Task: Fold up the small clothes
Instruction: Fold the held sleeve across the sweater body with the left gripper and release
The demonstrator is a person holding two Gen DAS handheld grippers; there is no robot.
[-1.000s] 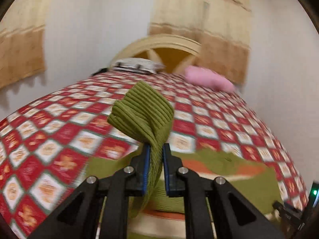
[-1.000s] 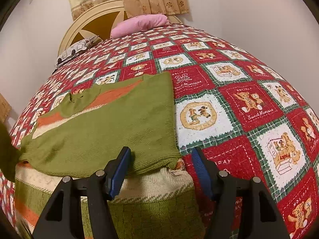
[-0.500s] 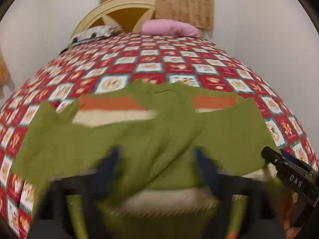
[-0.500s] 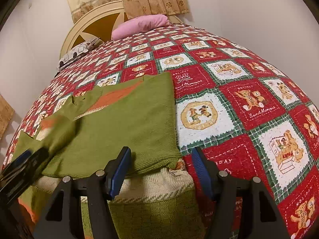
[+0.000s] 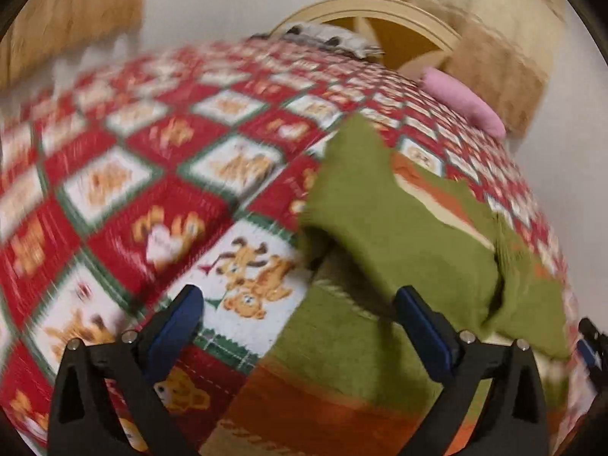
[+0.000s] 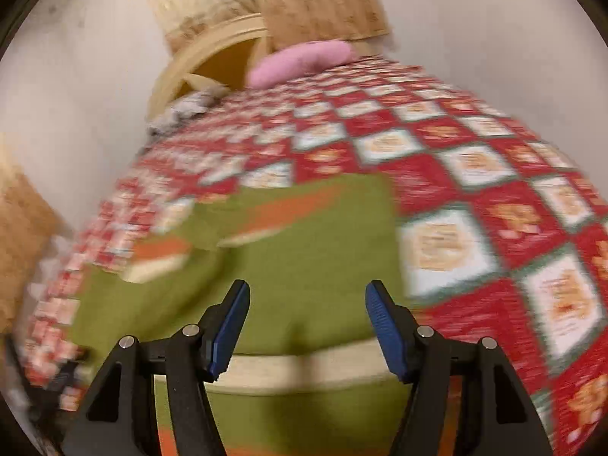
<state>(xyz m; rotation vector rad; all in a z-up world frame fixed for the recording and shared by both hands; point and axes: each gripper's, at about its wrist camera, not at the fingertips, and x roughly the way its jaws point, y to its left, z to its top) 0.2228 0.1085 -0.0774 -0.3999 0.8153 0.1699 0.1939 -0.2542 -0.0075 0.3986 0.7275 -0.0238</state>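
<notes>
A small green sweater (image 5: 399, 228) with orange and cream stripes lies on the bed, both sleeves folded in over its body. It also shows in the right wrist view (image 6: 304, 250). My left gripper (image 5: 300, 315) is open and empty, above the sweater's left edge and lower part. My right gripper (image 6: 307, 319) is open and empty, above the sweater's middle, near its cream stripe. Both views are motion-blurred.
The bed has a red, white and green patchwork quilt (image 5: 152, 190) with bear prints. A pink pillow (image 6: 304, 60) and a grey patterned pillow (image 5: 326, 36) lie by the cream headboard (image 5: 380, 11). Curtains and white walls stand behind.
My left gripper let go of the green sleeve, which now lies folded over the body, and it opened and swung left. My right gripper shifted left over the sweater.
</notes>
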